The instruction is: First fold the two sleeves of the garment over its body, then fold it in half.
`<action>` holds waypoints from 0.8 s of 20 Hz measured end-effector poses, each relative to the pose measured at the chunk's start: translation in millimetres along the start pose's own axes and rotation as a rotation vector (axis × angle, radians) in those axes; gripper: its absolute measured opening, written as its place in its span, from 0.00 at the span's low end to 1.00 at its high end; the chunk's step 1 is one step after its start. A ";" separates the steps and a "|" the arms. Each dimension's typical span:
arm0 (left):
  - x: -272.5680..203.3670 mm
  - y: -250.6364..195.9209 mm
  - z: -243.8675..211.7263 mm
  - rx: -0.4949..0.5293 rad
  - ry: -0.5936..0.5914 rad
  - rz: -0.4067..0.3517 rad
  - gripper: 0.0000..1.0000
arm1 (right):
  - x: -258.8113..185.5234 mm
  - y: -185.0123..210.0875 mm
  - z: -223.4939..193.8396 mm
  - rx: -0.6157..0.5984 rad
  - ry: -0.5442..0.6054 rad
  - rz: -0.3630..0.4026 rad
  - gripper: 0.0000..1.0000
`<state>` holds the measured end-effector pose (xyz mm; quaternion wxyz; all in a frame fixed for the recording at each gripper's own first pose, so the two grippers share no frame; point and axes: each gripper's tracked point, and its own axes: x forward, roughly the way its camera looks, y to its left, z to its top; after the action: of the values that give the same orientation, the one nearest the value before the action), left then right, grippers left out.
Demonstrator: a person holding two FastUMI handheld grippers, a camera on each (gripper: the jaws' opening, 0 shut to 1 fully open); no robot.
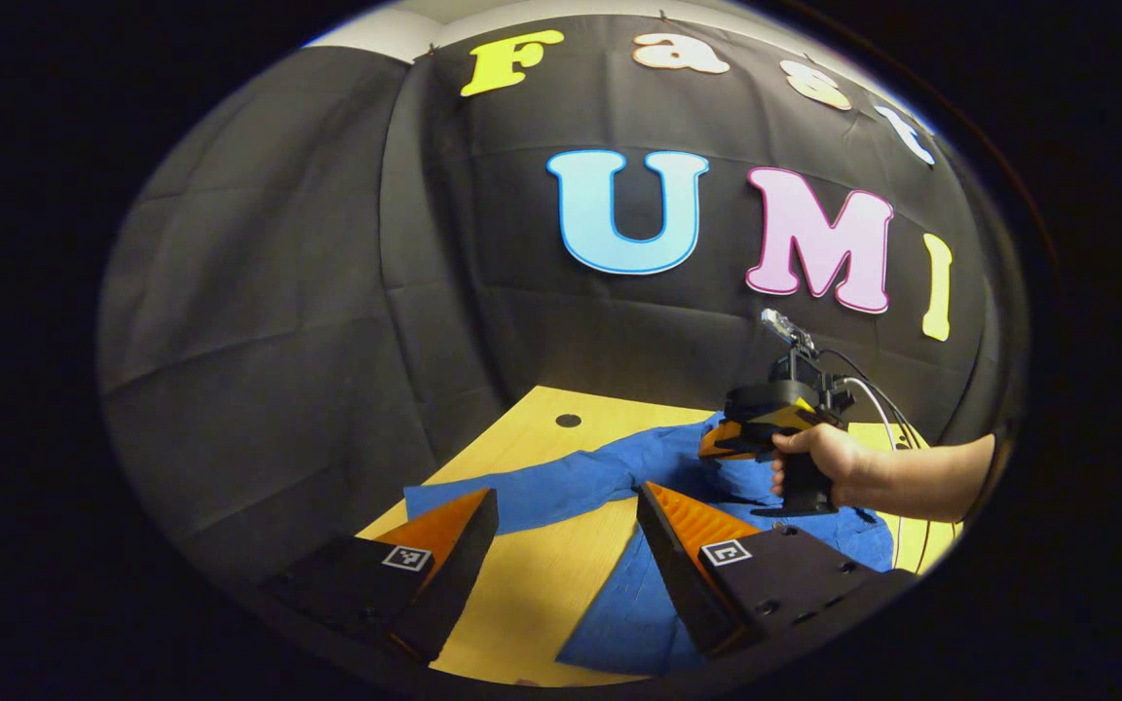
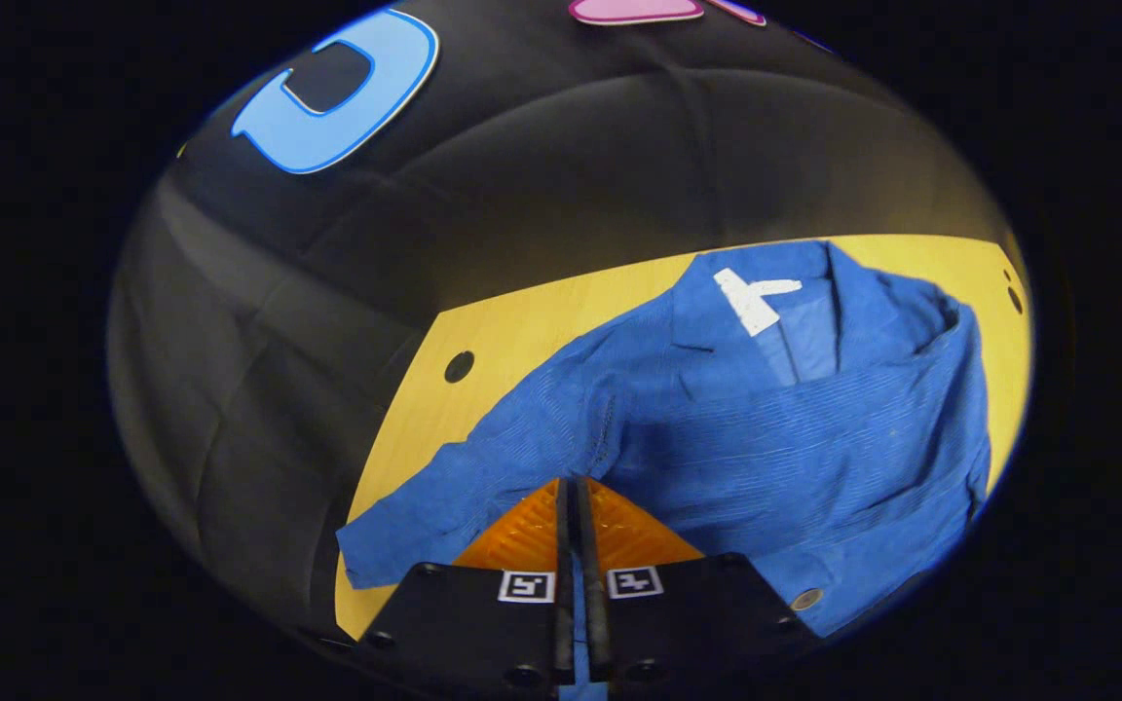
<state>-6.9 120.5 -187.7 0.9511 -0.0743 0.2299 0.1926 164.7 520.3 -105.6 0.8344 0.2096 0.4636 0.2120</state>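
Left gripper view: the left gripper [image 1: 566,516] hangs above the pale yellow wooden table [image 1: 532,584] with its two fingers spread wide, nothing between them, bare tabletop showing in the gap. The blue ribbed-cotton long-sleeved garment [image 1: 619,477] lies spread on that table, one sleeve [image 1: 512,492] running out toward nine o'clock just past the left finger's tip, a flap of body cloth passing under the right finger toward six o'clock. Over at three o'clock a person's hand [image 1: 829,458] grips the handle of the right gripper [image 1: 731,438], which sits low over the garment's middle, cables trailing off behind it. A small dark round hole [image 1: 568,421] marks the table at twelve o'clock of the cloth.

Right gripper view: the right gripper's [image 2: 576,506] fingers are pressed together with a thin fold of blue cloth caught between them. The garment fans away from the tips, the collar with its white neck label [image 2: 751,297] up at one o'clock, a sleeve trailing to eight o'clock, the table's hole at ten o'clock.
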 end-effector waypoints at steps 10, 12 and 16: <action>54.6 63.1 -32.7 -0.099 0.070 0.110 0.85 | -19.4 15.6 5.4 -0.086 -0.134 0.039 0.97; 72.3 75.2 -34.7 -0.134 0.068 0.136 0.85 | -36.0 15.2 0.2 -0.133 -0.142 0.053 0.98; 109.3 111.5 -42.9 -0.172 0.093 0.232 0.85 | -77.1 10.5 -8.4 -0.219 -0.187 0.075 0.98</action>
<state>20.5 248.9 -282.4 0.9008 -0.1372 0.2636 0.3166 118.8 487.9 -51.1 0.8833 0.1534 0.3497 0.2720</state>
